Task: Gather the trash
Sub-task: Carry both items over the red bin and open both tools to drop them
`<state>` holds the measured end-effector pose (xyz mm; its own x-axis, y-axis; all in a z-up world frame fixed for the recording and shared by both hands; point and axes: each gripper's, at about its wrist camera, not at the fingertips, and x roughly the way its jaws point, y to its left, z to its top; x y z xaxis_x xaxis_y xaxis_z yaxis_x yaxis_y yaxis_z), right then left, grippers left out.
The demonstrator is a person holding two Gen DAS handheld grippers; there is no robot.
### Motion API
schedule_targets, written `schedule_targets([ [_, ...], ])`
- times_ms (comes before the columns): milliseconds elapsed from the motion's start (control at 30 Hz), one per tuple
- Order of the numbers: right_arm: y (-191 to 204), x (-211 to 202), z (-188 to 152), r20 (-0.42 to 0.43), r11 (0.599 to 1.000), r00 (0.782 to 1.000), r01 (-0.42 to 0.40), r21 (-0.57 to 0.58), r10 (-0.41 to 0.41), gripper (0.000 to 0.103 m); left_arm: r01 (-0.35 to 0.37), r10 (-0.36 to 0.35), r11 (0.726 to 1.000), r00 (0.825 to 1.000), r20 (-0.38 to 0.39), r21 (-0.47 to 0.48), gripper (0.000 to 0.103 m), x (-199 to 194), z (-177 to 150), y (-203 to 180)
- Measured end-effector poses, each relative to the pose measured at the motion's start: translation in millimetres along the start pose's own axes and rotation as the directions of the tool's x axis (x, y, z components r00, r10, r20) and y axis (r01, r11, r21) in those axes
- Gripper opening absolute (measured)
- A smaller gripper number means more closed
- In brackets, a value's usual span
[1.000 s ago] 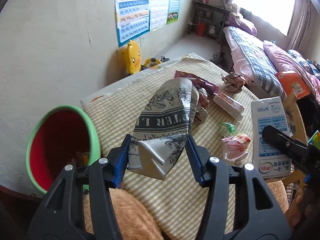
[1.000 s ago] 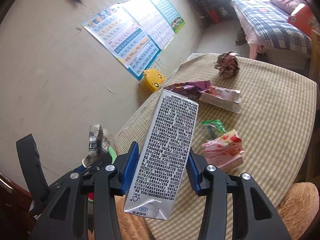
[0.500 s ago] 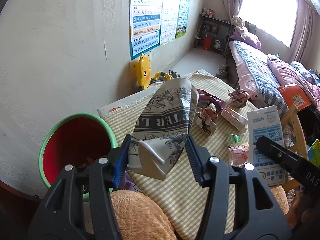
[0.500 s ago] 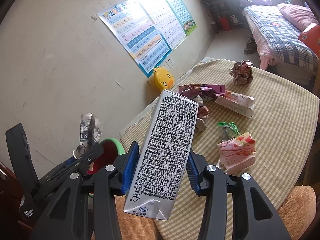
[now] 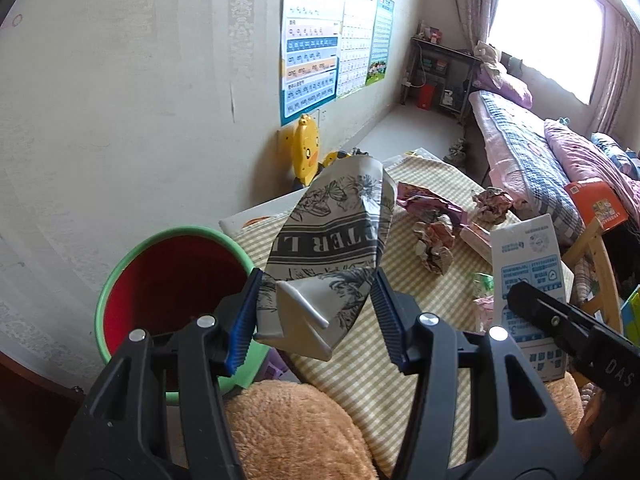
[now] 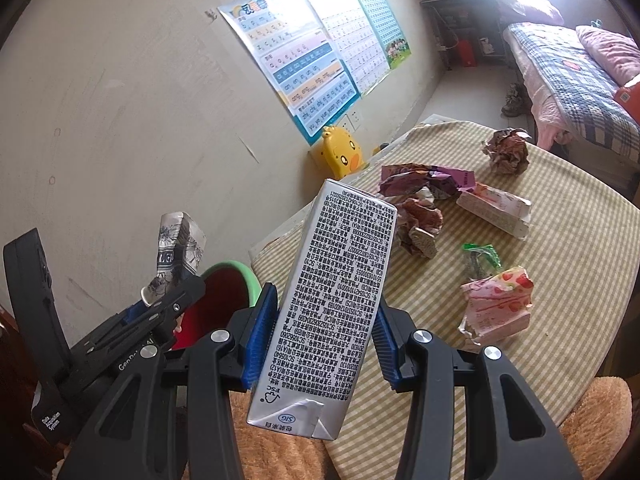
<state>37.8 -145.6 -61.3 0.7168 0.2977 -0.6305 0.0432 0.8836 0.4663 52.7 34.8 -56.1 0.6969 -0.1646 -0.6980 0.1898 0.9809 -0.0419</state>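
Your left gripper (image 5: 316,312), jaws clamped on the crushed floral carton (image 5: 336,240), sits nearest the red bin (image 5: 172,280), down-left; your right gripper (image 6: 324,336) grips the upright silver carton (image 6: 332,304).

Paper, foil, plastic and cloth

The silver carton (image 6: 324,304) looked foil-glossy, the crushed printed carton (image 5: 332,248) shiny too; the bin (image 5: 132,276) was smooth plastic, the tablecloth (image 6: 560,240) matt checked cloth, the cushion (image 5: 296,432) fuzzy plush, the wall (image 5: 120,100) rough.
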Motion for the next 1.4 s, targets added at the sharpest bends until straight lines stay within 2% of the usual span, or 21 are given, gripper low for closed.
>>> schedule_targets([
  [1000,38,41,-12,-0.095,0.995,0.995,-0.025,-0.097,0.015,0.044,-0.106,0.105,0.992,0.994,-0.024,-0.067,0.052,13,-5,54],
  [1400,62,63,-15,-0.136,0.988,0.99,-0.058,-0.145,0.039,0.044,-0.182,0.177,0.977,0.983,-0.048,-0.112,0.052,19,-11,87],
])
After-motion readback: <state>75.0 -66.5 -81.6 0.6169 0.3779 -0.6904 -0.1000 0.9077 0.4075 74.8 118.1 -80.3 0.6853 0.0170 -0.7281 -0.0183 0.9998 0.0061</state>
